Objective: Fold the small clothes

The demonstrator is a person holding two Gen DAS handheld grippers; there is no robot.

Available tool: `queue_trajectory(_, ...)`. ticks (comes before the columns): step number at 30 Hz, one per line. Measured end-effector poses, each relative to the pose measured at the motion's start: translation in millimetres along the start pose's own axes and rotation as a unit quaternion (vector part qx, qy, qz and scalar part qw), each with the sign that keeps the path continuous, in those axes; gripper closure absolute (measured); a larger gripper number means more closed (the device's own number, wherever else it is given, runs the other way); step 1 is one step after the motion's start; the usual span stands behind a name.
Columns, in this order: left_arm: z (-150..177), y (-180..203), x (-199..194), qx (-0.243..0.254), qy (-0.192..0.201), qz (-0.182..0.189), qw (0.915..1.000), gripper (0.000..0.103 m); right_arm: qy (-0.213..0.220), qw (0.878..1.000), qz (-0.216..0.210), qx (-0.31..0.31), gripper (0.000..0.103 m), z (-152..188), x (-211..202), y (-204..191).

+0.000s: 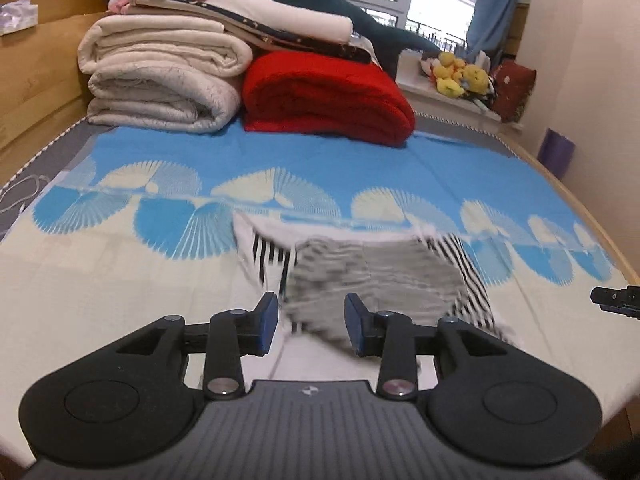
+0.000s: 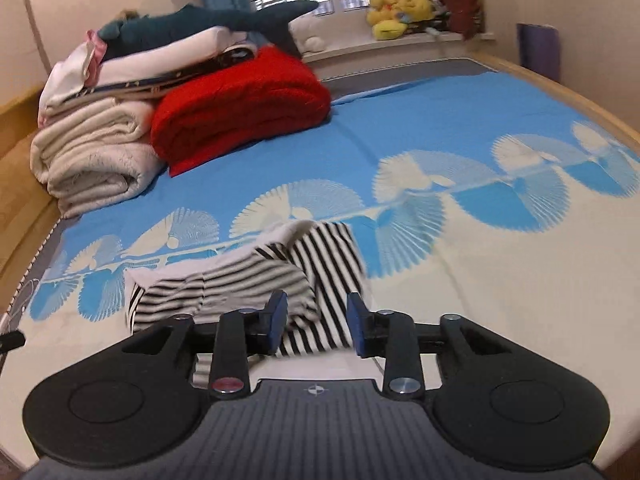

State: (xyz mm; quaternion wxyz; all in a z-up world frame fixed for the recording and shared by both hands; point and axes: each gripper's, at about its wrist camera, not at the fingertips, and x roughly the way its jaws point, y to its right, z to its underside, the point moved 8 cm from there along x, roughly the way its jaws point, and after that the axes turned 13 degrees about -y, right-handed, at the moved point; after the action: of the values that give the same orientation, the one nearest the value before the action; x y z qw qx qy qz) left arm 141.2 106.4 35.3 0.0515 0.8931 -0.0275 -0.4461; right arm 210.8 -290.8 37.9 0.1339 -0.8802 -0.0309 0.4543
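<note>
So the bed [image 2: 520,288] has a blue and cream fan-print sheet [image 2: 420,120] on it. A striped black and white garment [image 2: 248,276] lies partly folded near the front, with a red blanket [image 2: 240,104] and cream quilts [image 2: 96,160] stacked at the far end.

Bed sheet [image 1: 400,168] is bare across the whole blue band, far of the striped garment [image 1: 372,272] and out to the right edge: free passage there. Cream area left of the garment is also open. Obstacles sit at the far left: stacked cream quilts [image 1: 160,80], with the red blanket [image 1: 328,96] just beside them and more folded bedding plus a dark teal plush piled on top. Wooden headboard [image 1: 36,80] walls off the left side. Right side is bounded by the wooden bed rail [image 2: 560,88] and the wall. The garment lies low and rumpled directly ahead of both claws; neither claw grips it.
</note>
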Motion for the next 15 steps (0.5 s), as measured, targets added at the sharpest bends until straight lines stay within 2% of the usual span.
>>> queue_trajectory(5,72,-9,1,-0.024,-0.043,0.004,0.9988,0.062,-0.034,0.999,0.009,0.04,0.066,70,-10,43)
queue_trajectory(6,85,-12,9,-0.031,-0.053,0.003,0.9981,0.06,-0.047,0.998,0.01,0.049,0.066,87,-5,51)
queue_trajectory(9,122,-28,41,-0.061,-0.085,-0.006,0.9945,0.044,-0.092,0.993,0.013,0.068,0.066,127,19,67)
queue_trajectory(11,142,-44,67,-0.076,-0.105,-0.027,0.9912,0.043,-0.125,0.989,0.025,0.069,0.066,147,39,75)
queue_trajectory(13,154,-59,87,-0.117,-0.149,-0.044,0.9808,0.043,-0.151,0.985,0.019,0.082,0.066,157,52,78)
queue_trajectory(15,158,-70,100,-0.172,-0.17,-0.018,0.9703,0.039,-0.161,0.983,-0.003,0.088,0.064,162,62,76)
